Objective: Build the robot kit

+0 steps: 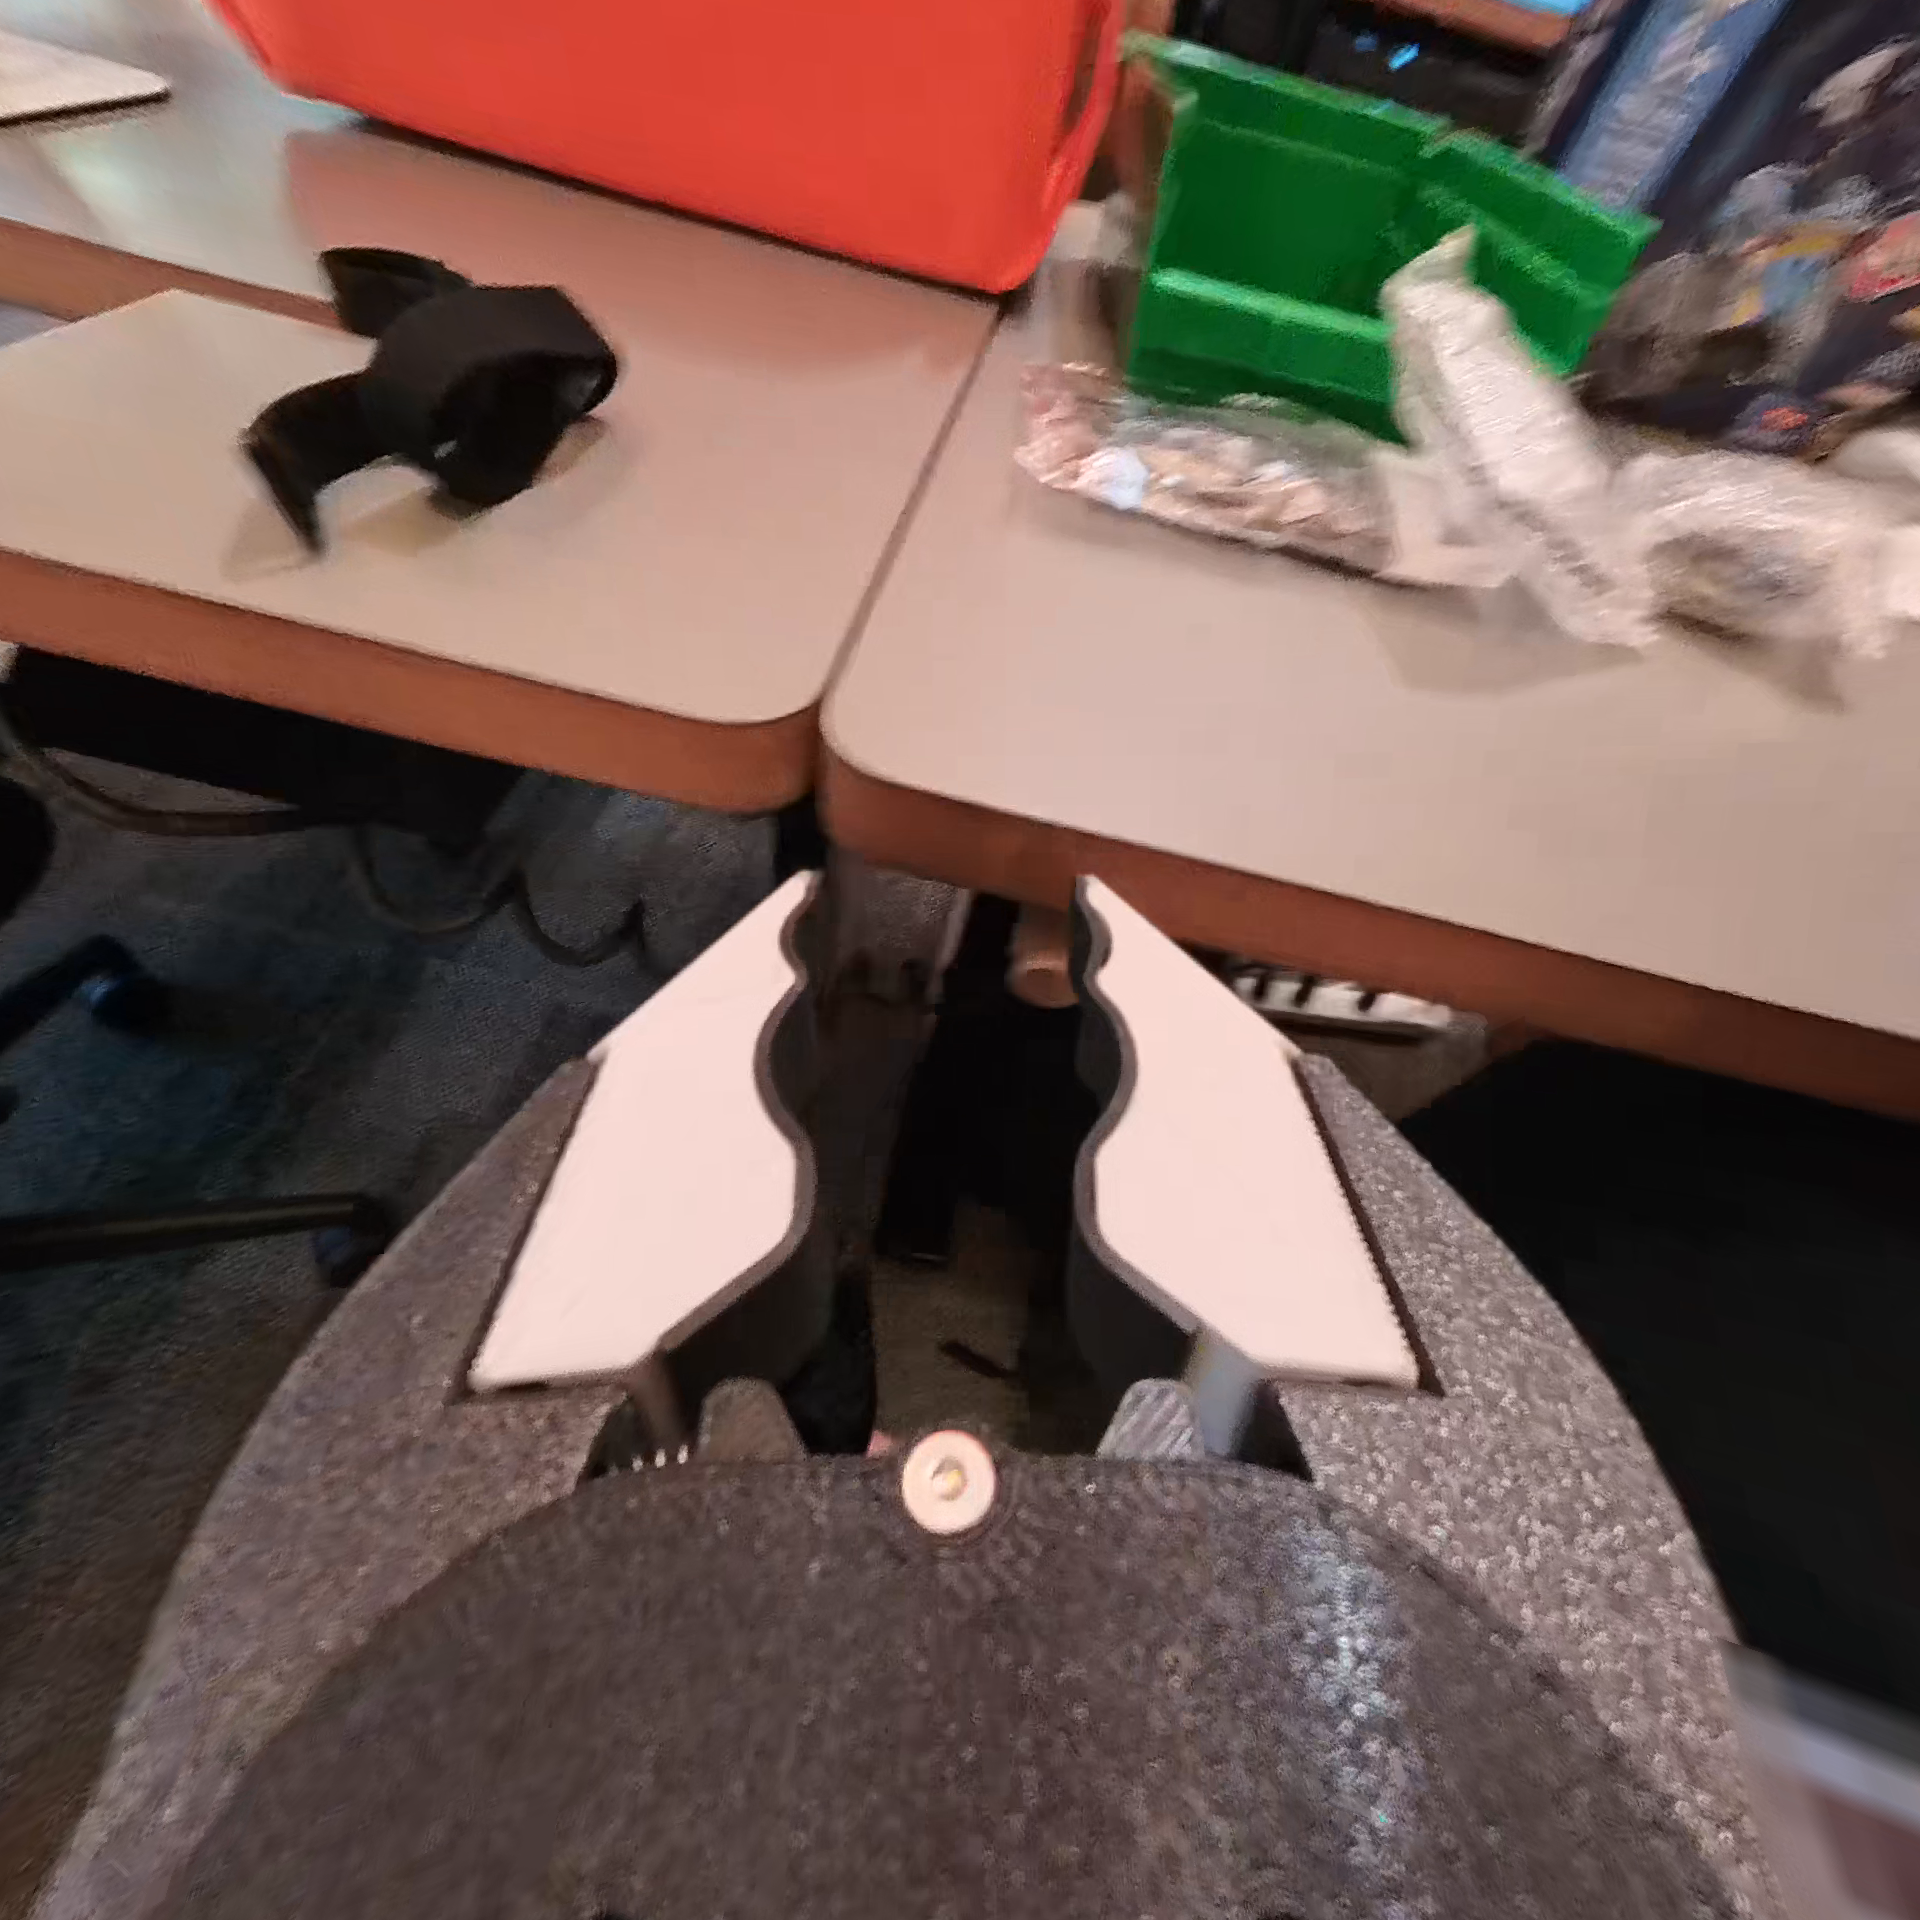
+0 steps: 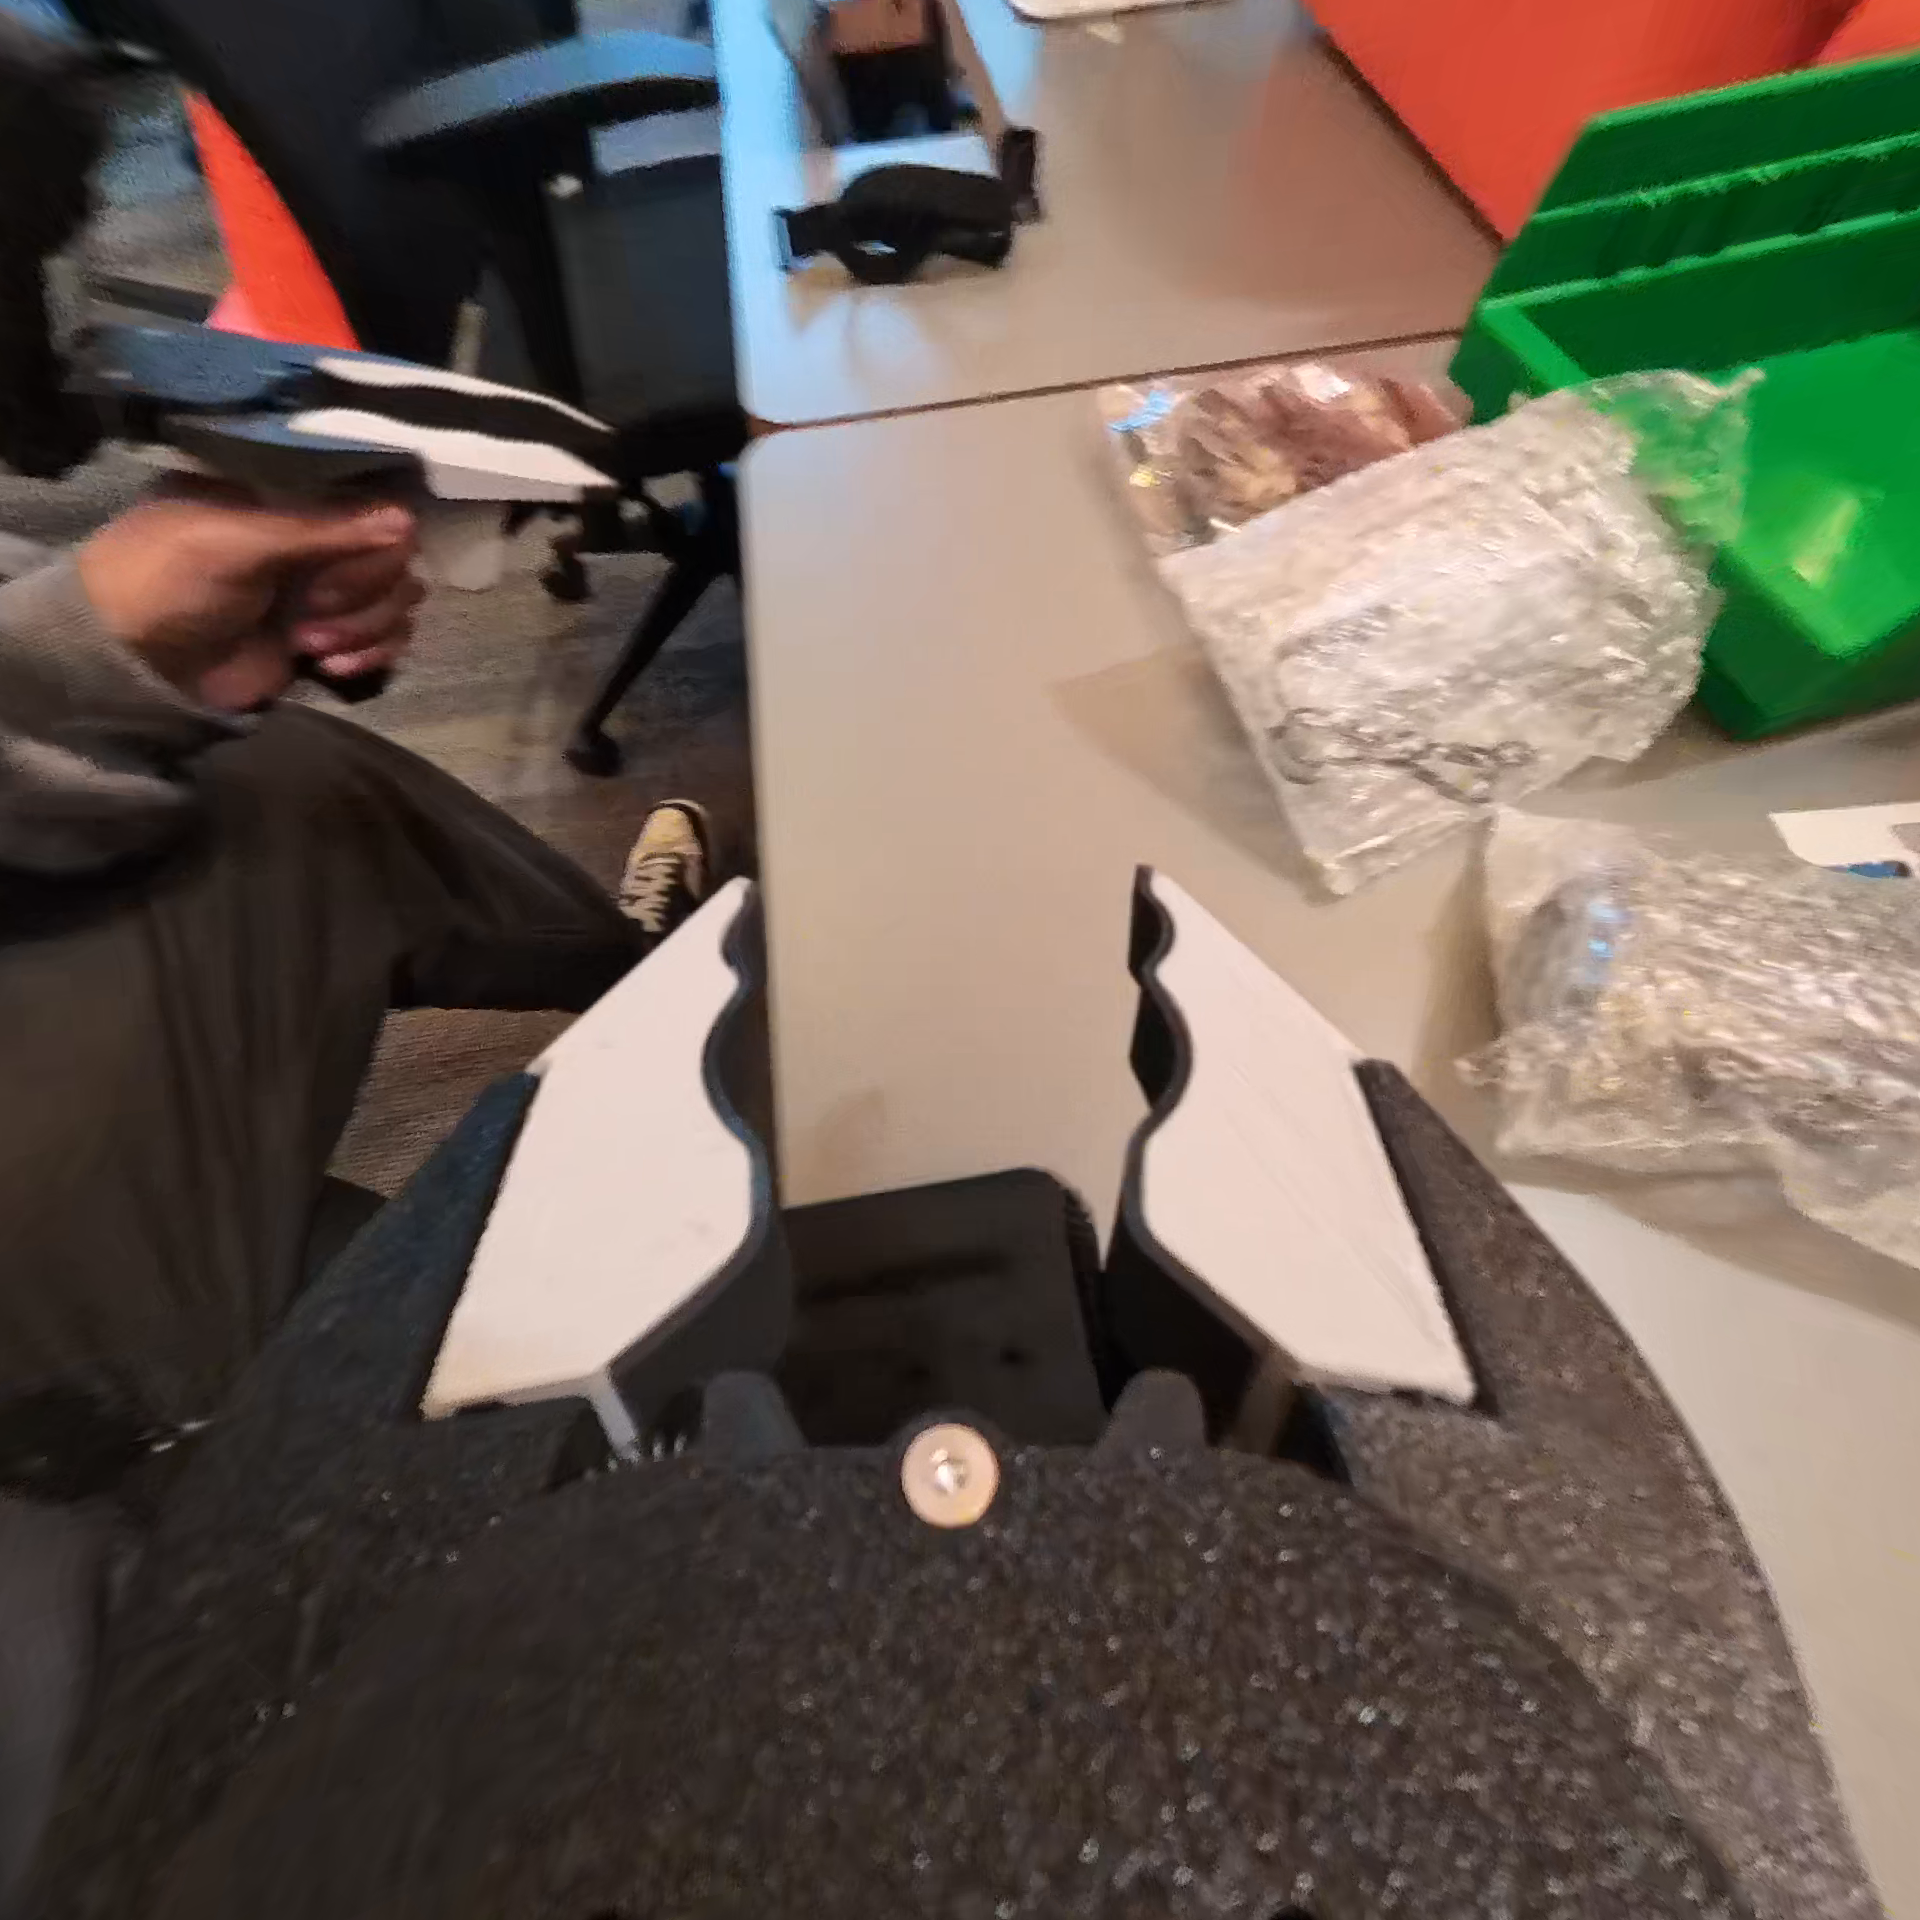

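Note:
My left gripper point(image 1: 943, 894) is open and empty, held off the near edge of the grey table point(image 1: 1195, 707), pointing below its rim. It also shows in the right wrist view point(image 2: 592, 447), held by a hand off the table's left edge. My right gripper point(image 2: 943, 894) is open and empty, low over the grey table point(image 2: 914, 644) near its left edge. Bubble-wrap bags point(image 2: 1444, 613) lie to its right, against a green bin point(image 2: 1766, 436). In the left wrist view the bags point(image 1: 1538, 488) and the green bin point(image 1: 1299, 260) lie at the far right.
A black strap point(image 1: 436, 374) lies on the left table, with an orange box point(image 1: 727, 114) behind it. A second bubble-wrap bag point(image 2: 1704, 1029) lies right of my right gripper. An office chair point(image 2: 582, 208) and a person's leg point(image 2: 260, 935) are left of the table. There is about 30 cm between the tips of the two grippers. The black strap point(image 1: 436, 374) lies around 20 cm away from my left fingertips.

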Demonstrator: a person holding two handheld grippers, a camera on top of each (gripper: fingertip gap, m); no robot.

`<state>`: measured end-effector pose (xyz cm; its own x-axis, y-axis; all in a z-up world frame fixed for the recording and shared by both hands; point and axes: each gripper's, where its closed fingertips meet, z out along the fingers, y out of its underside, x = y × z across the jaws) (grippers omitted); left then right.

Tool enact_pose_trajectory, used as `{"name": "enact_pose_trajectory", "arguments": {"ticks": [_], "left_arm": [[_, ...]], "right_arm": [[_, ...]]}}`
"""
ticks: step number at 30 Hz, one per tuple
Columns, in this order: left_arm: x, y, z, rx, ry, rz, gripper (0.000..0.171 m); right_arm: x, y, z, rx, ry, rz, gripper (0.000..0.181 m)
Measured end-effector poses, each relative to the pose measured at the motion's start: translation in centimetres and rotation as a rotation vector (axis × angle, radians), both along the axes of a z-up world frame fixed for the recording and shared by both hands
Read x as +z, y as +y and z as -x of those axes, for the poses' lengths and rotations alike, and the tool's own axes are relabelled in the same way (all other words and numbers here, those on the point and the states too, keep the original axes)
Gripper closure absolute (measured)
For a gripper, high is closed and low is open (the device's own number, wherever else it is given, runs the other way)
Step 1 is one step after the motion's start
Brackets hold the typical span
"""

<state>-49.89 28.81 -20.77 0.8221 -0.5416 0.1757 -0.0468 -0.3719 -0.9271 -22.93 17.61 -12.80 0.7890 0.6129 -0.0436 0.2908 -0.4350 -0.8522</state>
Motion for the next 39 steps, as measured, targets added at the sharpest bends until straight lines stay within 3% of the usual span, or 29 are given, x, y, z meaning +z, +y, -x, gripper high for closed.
{"name": "enact_pose_trajectory", "arguments": {"ticks": [3, 6, 8, 10, 12, 13, 14, 17, 19, 24, 26, 29, 30, 35, 39], "left_arm": [[-3.0, 2.3, 2.2, 0.077, 0.011, 0.054, 0.126], [-7.9, 4.8, 4.1, 0.114, 0.024, 0.113, 0.127], [-12.1, 6.8, 5.6, 0.108, 0.192, 0.087, 0.134], [-13.6, 9.2, 6.4, 0.063, 0.308, 0.102, 0.134], [-14.2, 11.6, 6.9, 0.038, 0.306, 0.063, 0.137], [-15.4, 12.4, 7.4, 0.040, 0.310, 0.117, 0.138], [-16.5, 12.8, 7.3, 0.016, 0.302, 0.176, 0.138], [-19.3, 12.7, 6.7, -0.088, 0.336, 0.281, 0.137], [-20.2, 12.6, 6.5, -0.123, 0.380, 0.284, 0.137], [-21.6, 11.6, 6.3, -0.188, 0.414, 0.330, 0.137], [-22.1, 11.0, 6.9, -0.193, 0.419, 0.347, 0.137], [-22.4, 10.3, 8.2, -0.168, 0.421, 0.360, 0.137], [-22.6, 10.0, 8.7, -0.157, 0.419, 0.368, 0.137], [-23.3, 8.2, 11.6, -0.099, 0.436, 0.396, 0.137], [-23.3, 6.5, 13.4, -0.070, 0.460, 0.398, 0.138]], "right_arm": [[-3.1, 4.7, -1.6, -0.119, -0.074, 0.106, 0.099], [-6.3, 10.0, -1.8, -0.219, -0.124, 0.175, 0.093], [-8.6, 12.9, -1.8, -0.254, -0.227, 0.204, 0.089], [-9.4, 15.2, -2.7, -0.305, -0.371, 0.171, 0.093], [-7.8, 16.4, -2.8, -0.345, -0.340, 0.131, 0.155], [-6.5, 16.6, -3.7, -0.387, -0.360, 0.104, 0.175], [-4.7, 16.6, -4.6, -0.428, -0.367, 0.075, 0.178], [1.4, 15.6, -6.9, -0.575, -0.296, -0.034, 0.179], [3.8, 14.6, -7.8, -0.628, -0.315, -0.072, 0.179], [4.3, 12.7, -6.9, -0.633, -0.270, -0.077, 0.178], [4.6, 12.1, -5.0, -0.565, 0.000, -0.023, 0.178], [7.5, 10.7, -1.7, -0.342, 0.560, 0.067, 0.179], [8.1, 10.2, -1.2, -0.290, 0.631, 0.082, 0.179], [8.5, 8.3, 0.5, -0.217, 0.476, 0.045, 0.179], [10.2, 7.3, 1.3, -0.136, 0.637, 0.065, 0.178]]}}
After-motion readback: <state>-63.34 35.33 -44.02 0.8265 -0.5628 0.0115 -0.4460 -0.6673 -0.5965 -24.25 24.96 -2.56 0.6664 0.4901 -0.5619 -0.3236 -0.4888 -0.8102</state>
